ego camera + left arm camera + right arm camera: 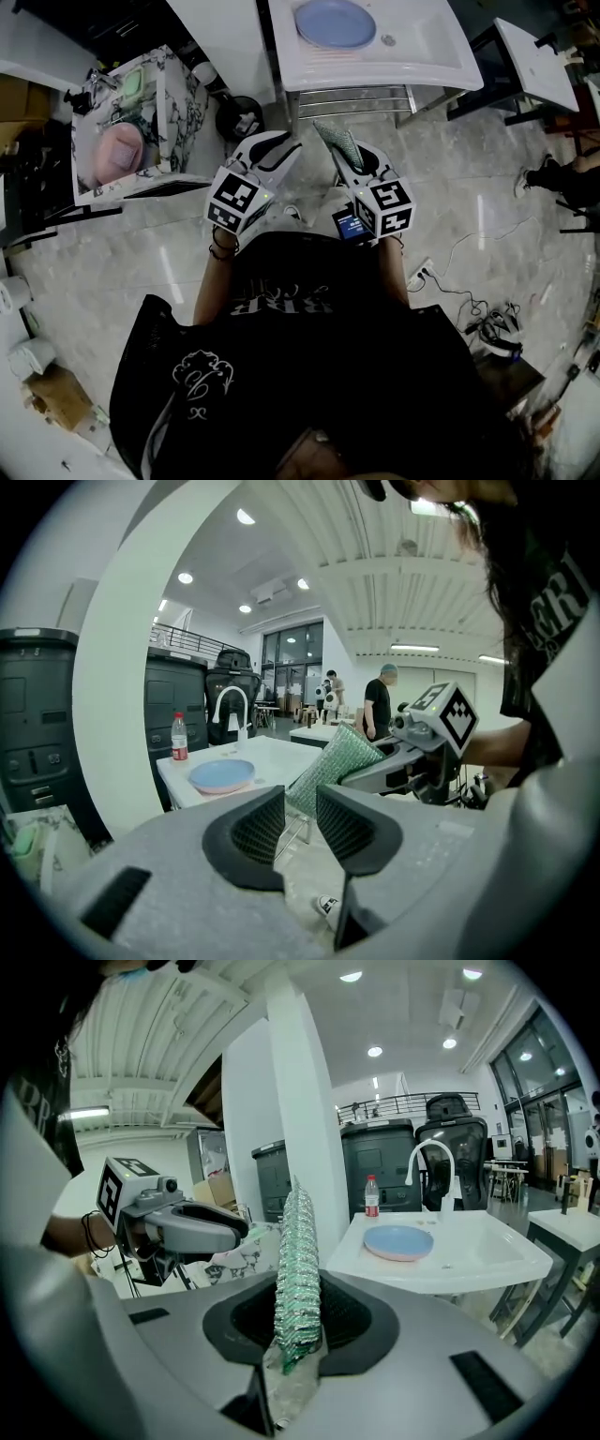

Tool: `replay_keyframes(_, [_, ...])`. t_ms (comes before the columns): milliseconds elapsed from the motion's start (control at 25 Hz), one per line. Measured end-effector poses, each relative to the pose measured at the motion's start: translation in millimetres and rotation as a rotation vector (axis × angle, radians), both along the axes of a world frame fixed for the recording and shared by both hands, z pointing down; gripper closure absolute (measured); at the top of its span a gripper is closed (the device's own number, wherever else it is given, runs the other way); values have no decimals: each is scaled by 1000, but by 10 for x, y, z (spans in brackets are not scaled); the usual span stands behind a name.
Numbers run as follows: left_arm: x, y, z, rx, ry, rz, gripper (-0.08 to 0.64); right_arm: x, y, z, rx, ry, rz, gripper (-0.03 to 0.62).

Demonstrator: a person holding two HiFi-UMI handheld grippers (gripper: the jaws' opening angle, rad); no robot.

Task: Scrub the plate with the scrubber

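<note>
A round blue plate (pixel 335 22) lies in the white sink basin (pixel 441 66) ahead of me; it also shows in the left gripper view (pixel 222 774) and the right gripper view (pixel 398 1241). My right gripper (pixel 336 142) is shut on a green mesh scrubber (pixel 298 1269), which stands upright, edge-on, between its jaws (pixel 300 1321). My left gripper (pixel 281 145) is held beside it at about the same height, its jaws (pixel 300 817) a narrow gap apart with nothing between them. Both grippers hang in the air short of the sink, well away from the plate. The scrubber (pixel 333 766) shows past the left jaws.
A red-capped bottle (pixel 372 1196) and a curved faucet (pixel 427 1162) stand at the sink's back. A marble-patterned cabinet (pixel 178 103) holding a pink item (pixel 120 150) is at the left, with a black bin (pixel 239 117) beside it. Cables (pixel 469 300) trail on the floor at right.
</note>
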State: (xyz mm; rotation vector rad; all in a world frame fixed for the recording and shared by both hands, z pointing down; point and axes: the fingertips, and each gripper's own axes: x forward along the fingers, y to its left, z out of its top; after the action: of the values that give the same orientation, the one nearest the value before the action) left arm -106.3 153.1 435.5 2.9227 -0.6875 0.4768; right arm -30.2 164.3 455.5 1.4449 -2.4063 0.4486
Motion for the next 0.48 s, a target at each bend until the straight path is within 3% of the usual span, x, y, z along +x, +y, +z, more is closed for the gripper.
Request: replay_keyframes(480, [-93,179,-39,37,50,31,445,-143,244,-56,22,50,15,506])
